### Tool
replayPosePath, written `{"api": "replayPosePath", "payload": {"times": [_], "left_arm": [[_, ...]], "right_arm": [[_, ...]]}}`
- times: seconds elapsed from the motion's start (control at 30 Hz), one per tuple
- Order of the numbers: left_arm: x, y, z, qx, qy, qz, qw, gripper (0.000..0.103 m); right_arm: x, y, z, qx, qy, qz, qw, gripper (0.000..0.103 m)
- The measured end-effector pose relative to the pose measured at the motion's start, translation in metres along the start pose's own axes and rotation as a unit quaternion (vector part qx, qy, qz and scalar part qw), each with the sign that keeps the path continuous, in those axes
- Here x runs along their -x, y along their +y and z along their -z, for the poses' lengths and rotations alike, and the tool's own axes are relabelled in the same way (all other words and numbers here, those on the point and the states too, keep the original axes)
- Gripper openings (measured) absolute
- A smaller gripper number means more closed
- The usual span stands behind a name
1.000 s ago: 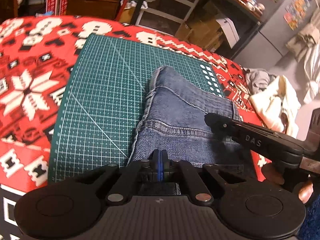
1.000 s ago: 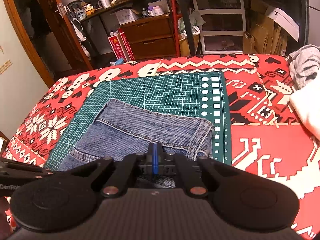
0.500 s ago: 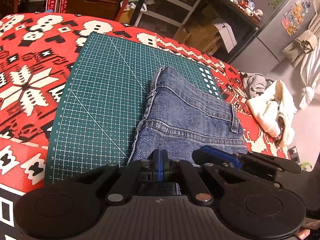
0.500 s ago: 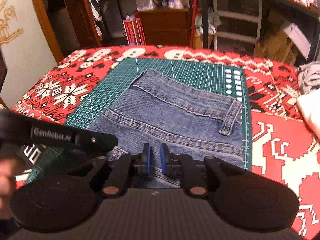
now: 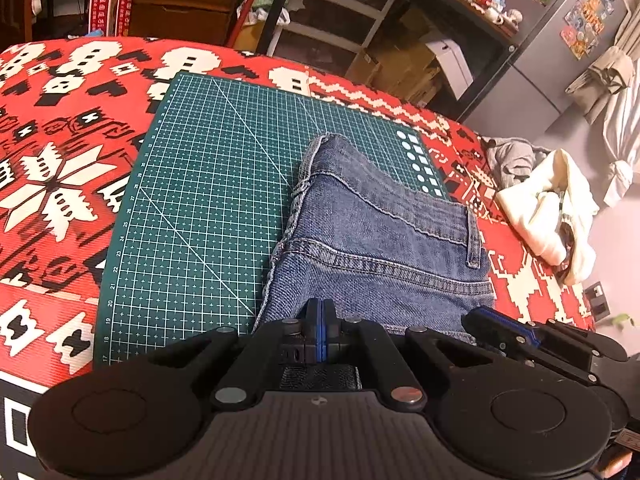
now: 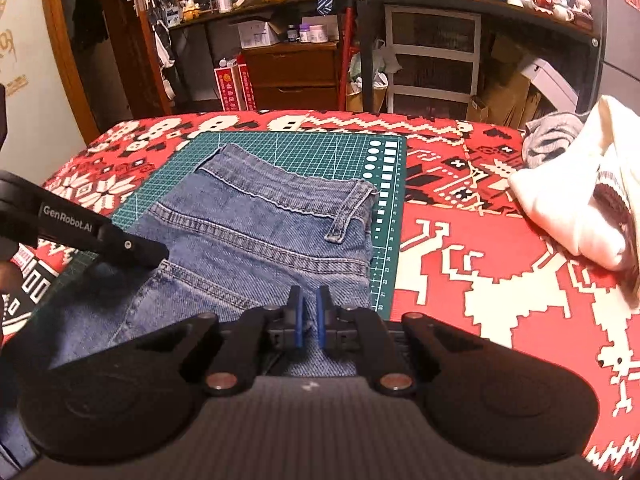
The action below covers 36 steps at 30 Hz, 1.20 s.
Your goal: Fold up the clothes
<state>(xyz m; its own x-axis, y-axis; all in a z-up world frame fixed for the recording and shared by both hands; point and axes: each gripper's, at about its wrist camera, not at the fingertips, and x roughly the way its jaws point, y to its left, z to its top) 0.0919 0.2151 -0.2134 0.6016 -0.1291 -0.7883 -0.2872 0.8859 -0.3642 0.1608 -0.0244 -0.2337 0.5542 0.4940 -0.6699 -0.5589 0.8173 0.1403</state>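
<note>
1. Now the folded blue jeans [image 5: 380, 248] lie on the green cutting mat [image 5: 208, 200], which sits on a red patterned cloth [image 5: 52, 152] covering the table; the waistband faces away from both cameras and a belt loop [image 6: 348, 216] shows near its right end.
2. Low over the near edge of the denim, the left gripper [image 5: 320, 322] points forward along the mat with its blue pads pressed together — whether fabric is pinched between them I cannot tell.
3. From the right wrist view, that left gripper appears as a black finger coming in from the left edge, its tip just above the jeans' left seam.
4. The right gripper [image 6: 308, 316] hovers level over the near right part of the jeans; its 2 fingers stand slightly parted with denim visible through the gap, so it is released.
5. Seen from the left wrist, its fingers lie nearly flat at the jeans' near right corner.
6. A cream garment [image 6: 568, 208] and a grey garment [image 6: 552, 136] are heaped on the cloth, well apart from the mat on the right.
</note>
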Motion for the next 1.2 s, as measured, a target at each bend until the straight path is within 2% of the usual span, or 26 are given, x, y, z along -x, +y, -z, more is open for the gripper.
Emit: {"api": "replayPosePath", "payload": {"times": [0.13,0.33,0.43,0.5,0.57,0.67,0.87,0.97,1.03,1.07,1.1,1.2], "left_arm": [[0.006,0.001,0.002,0.003,0.013,0.005,0.9999,0.003],[0.021,0.002,0.023,-0.008,0.017,0.002,0.9998,0.003],[0.025,0.000,0.034,-0.024,0.010,-0.003,0.9997,0.003],[0.026,-0.001,0.037,-0.032,0.004,-0.006,0.9995,0.003],[0.026,-0.002,0.038,-0.038,0.001,-0.008,0.9993,0.003],[0.026,0.000,0.038,-0.031,0.000,-0.003,0.9995,0.003],[0.026,0.004,0.040,-0.019,-0.003,0.007,0.9998,0.003],[0.026,0.000,0.041,-0.025,-0.006,0.000,0.9997,0.003],[0.026,-0.002,0.042,-0.032,-0.008,-0.005,0.9994,0.003],[0.026,-0.003,0.042,-0.035,-0.009,-0.007,0.9993,0.003],[0.026,-0.003,0.042,-0.036,-0.009,-0.007,0.9993,0.003],[0.026,0.000,0.042,-0.032,-0.008,-0.003,0.9994,0.003]], "right_arm": [[0.000,-0.009,0.000,-0.029,0.000,-0.017,0.999,0.005],[0.003,-0.017,0.002,-0.048,0.001,-0.026,0.998,0.005],[0.007,-0.017,0.004,-0.043,-0.002,-0.017,0.999,0.005],[0.010,-0.015,0.006,-0.036,-0.005,0.000,0.999,0.022],[0.012,-0.018,0.008,-0.042,0.002,0.016,0.999,0.024],[0.022,-0.026,0.006,-0.063,0.009,0.017,0.998,0.024],[0.061,-0.006,0.004,-0.037,-0.018,0.000,0.999,0.024],[0.066,0.011,0.009,-0.022,-0.011,-0.010,1.000,0.024],[0.059,0.020,0.017,-0.009,0.008,-0.004,1.000,0.017],[0.054,0.022,0.021,-0.005,0.024,0.005,1.000,0.004],[0.048,0.023,0.026,-0.006,0.038,0.015,0.999,0.000],[0.051,0.016,0.036,-0.020,0.029,0.006,0.999,0.000]]}}
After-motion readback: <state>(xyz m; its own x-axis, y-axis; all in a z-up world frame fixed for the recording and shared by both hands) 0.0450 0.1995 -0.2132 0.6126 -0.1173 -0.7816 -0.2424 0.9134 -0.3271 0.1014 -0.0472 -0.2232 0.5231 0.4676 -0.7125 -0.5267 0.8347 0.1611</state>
